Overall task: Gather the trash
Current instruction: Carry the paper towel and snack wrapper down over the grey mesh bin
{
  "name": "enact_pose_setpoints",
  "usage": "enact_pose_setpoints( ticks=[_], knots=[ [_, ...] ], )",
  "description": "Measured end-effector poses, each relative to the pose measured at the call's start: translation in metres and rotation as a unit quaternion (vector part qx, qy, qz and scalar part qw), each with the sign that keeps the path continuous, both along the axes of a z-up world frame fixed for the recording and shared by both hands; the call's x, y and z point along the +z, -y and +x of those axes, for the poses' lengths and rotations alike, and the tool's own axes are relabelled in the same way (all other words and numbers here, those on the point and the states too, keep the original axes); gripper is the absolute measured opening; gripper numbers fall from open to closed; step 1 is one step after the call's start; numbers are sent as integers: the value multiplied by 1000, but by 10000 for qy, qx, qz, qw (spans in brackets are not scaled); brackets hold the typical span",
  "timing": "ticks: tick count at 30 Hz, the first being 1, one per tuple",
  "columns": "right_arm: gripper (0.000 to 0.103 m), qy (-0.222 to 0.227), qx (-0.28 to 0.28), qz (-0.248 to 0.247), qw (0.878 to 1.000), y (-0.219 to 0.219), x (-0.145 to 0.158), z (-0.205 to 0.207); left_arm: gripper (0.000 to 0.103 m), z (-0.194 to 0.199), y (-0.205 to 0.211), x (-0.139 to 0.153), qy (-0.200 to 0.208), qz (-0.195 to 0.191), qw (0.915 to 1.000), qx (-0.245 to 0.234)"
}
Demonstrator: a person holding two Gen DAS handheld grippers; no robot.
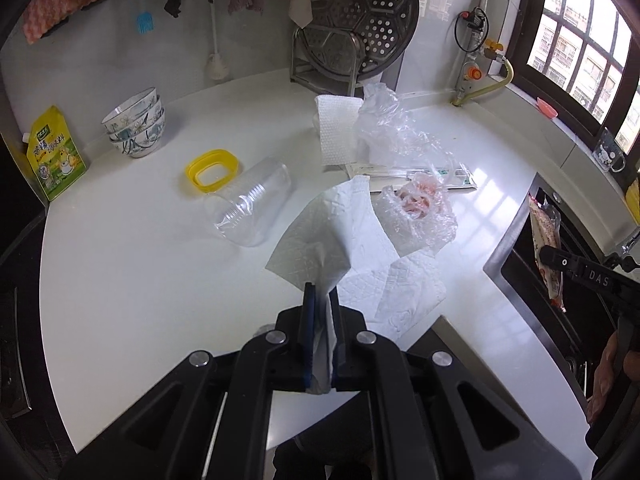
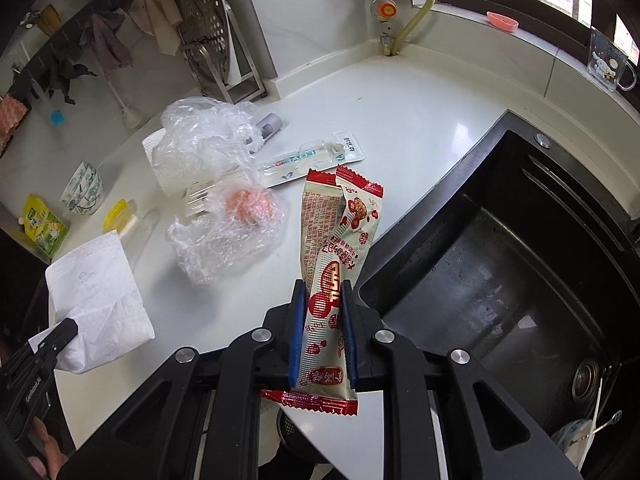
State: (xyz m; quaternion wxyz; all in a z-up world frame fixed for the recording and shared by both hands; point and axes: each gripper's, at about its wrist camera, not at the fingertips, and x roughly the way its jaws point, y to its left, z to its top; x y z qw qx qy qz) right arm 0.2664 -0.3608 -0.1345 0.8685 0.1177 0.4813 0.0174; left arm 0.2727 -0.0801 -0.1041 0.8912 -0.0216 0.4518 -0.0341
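My left gripper (image 1: 322, 294) is shut on a white paper towel (image 1: 320, 236) and holds it above the white counter (image 1: 140, 264); the towel also shows in the right wrist view (image 2: 96, 292). My right gripper (image 2: 323, 292) is shut on a red-and-cream snack wrapper (image 2: 324, 276), held over the counter edge beside the black sink (image 2: 500, 272). A second paper towel (image 1: 400, 288) lies flat on the counter. A crumpled clear bag with pink scraps (image 1: 420, 212) (image 2: 236, 232) lies beyond. A clear plastic cup (image 1: 252, 208) lies on its side.
A larger crumpled clear bag (image 2: 204, 136) rests on a white packet. A toothbrush package (image 2: 312, 160), yellow lid (image 1: 212, 170), stacked bowls (image 1: 136, 124) and a green pouch (image 1: 56, 156) sit on the counter. A steamer rack (image 1: 360, 28) stands at the back wall.
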Motion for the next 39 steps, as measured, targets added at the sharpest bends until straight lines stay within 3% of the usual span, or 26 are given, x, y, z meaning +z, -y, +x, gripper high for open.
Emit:
enact_pose_setpoints(
  ticks=[9, 15, 25, 32, 39],
  knots=[
    [17, 136, 89, 76, 9998, 11, 10, -39, 6, -29, 25, 19, 133, -267, 9992, -249],
    [17, 440, 55, 261, 9987, 19, 13, -73, 6, -62, 48, 29, 298, -79, 9977, -604],
    [17, 348, -149, 272, 9989, 2, -1, -134, 6, -107, 52, 14, 182, -222, 9930, -1147],
    [17, 164, -816, 92, 9965, -30, -38, -198, 6, -141, 36, -23, 68, -269, 9820, -1867],
    [17, -302, -1105, 338, 9928, -63, -117, -244, 6, -175, 19, -88, -342, -118, 9736, -2255]
  ],
)
